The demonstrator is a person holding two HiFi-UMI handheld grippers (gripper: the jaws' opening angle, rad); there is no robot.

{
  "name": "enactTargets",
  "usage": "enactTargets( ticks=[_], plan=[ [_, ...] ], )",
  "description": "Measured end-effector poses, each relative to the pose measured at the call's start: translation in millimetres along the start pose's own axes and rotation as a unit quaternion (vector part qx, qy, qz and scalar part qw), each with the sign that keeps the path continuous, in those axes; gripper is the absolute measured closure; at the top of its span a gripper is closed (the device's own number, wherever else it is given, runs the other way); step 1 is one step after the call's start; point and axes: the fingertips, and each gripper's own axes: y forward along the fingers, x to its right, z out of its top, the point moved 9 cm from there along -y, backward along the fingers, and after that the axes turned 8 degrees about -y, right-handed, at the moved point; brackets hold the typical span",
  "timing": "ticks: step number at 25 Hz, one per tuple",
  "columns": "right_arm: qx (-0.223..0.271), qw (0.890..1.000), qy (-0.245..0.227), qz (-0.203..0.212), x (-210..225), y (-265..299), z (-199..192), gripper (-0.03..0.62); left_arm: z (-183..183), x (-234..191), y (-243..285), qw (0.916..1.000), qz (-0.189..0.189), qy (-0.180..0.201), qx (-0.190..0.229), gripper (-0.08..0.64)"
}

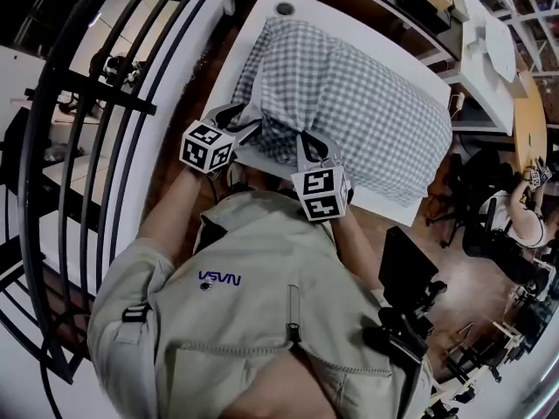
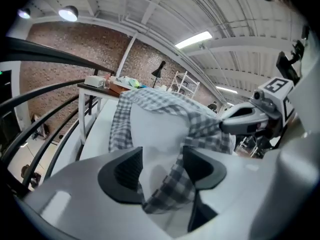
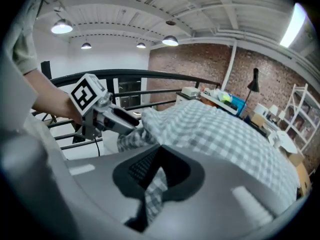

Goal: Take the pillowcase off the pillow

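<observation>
The pillow (image 2: 155, 134) lies inside its checked pillowcase (image 1: 367, 103) on the white surface (image 1: 397, 206) straight ahead of you. Its long axis runs away from you, slanting to the right in the head view. The open end of the pillowcase is the near end, right at both grippers. The closed end is the far one, well apart from either hand.

Your right gripper (image 3: 157, 171) is pressed together on a fold of checked cloth at the near right corner of that open end. Your left gripper (image 2: 162, 166) stands spread at the near left corner. Between its jaws you see a strip of the checked edge and, behind it, bare white pillow, and neither pad presses on them.

So the left gripper is the nearer 1 to the exposed pillow, and the right is the only 1 of the 2 with a hold on the cloth. Judging from this, the pillow can only come out toward you, along that long axis, while the cloth edge is peeled back the other way. A pull across the axis would likely just drag pillow and pillowcase together over the surface.
</observation>
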Motion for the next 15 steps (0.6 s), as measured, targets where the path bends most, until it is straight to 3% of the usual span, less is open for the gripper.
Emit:
enactTargets(
  ticks=[4, 9, 12, 14, 15],
  plan=[
    [-0.011, 1.000, 0.007, 0.017, -2, -4, -15, 0.586, 9, -12, 4, 0.9988, -0.001, -0.048, 0.005, 0.308],
    [-0.013, 1.000, 0.010, 0.012, -1, -8, -18, 0.586, -9, 0, 28, 0.9955, -0.030, -0.028, -0.086, 0.306],
    [-0.004, 1.000, 0.030, 0.001, -1, -7, -21, 0.586, -12, 12, 31, 0.9941, -0.038, -0.012, -0.101, 0.443],
    [0.014, 0.998, 0.055, 0.001, -4, -5, -21, 0.584, -6, 20, 28, 0.9955, -0.034, -0.007, -0.088, 0.526],
    [0.023, 0.998, 0.063, 0.012, -7, -2, -19, 0.566, -3, 23, 26, 0.9963, -0.034, -0.011, -0.078, 0.533]
  ],
)
